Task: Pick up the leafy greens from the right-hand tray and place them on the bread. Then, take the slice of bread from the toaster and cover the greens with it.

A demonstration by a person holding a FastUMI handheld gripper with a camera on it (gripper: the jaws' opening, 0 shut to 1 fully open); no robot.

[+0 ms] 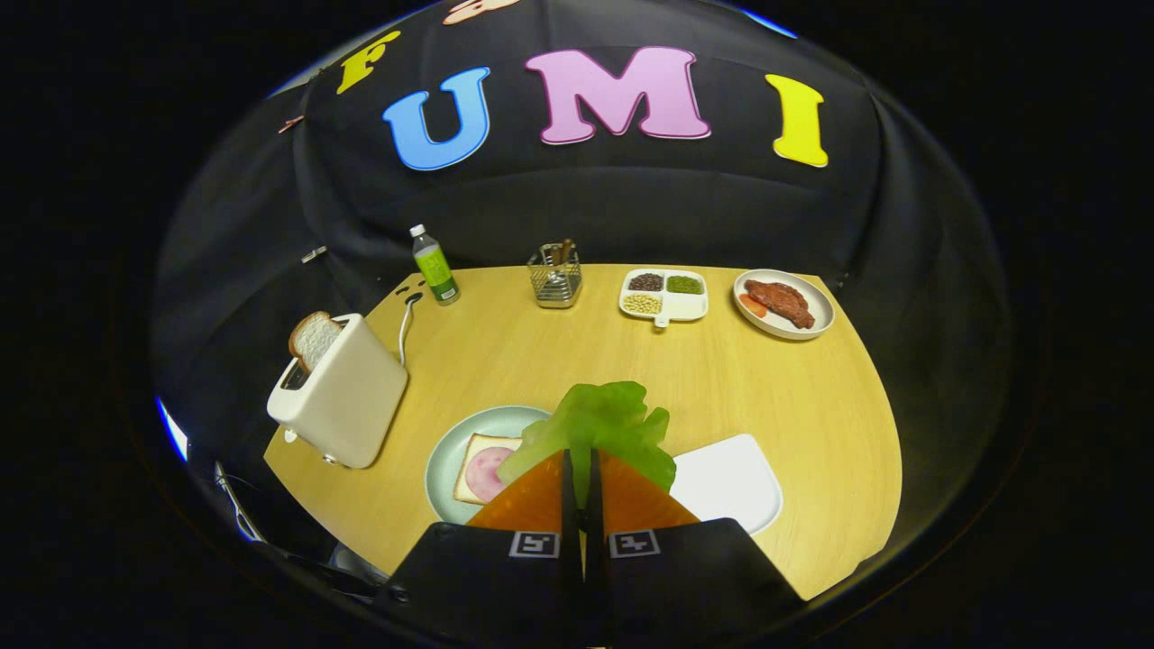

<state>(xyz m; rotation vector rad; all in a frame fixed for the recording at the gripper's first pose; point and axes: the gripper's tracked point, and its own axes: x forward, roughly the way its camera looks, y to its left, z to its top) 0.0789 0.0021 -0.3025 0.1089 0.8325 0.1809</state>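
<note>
My gripper point(580, 469) is shut on the leafy greens point(602, 424), which stick up and forward from between the fingers, held above the table. Below and to the left lies a pale green plate point(451, 451) with a slice of bread point(473, 469) topped by a pink round of ham point(489, 470). Just right of the fingers is a white tray point(730, 482), bare where it shows. Further left stands a white toaster point(343, 397) with a slice of bread point(313, 339) sticking out of its slot.
Along the far edge of the wooden table point(811, 415) stand a green bottle point(435, 266), a wire utensil holder point(554, 275), a divided dish of beans point(664, 295) and a plate with meat point(783, 304). The toaster's cord point(406, 324) runs toward the bottle.
</note>
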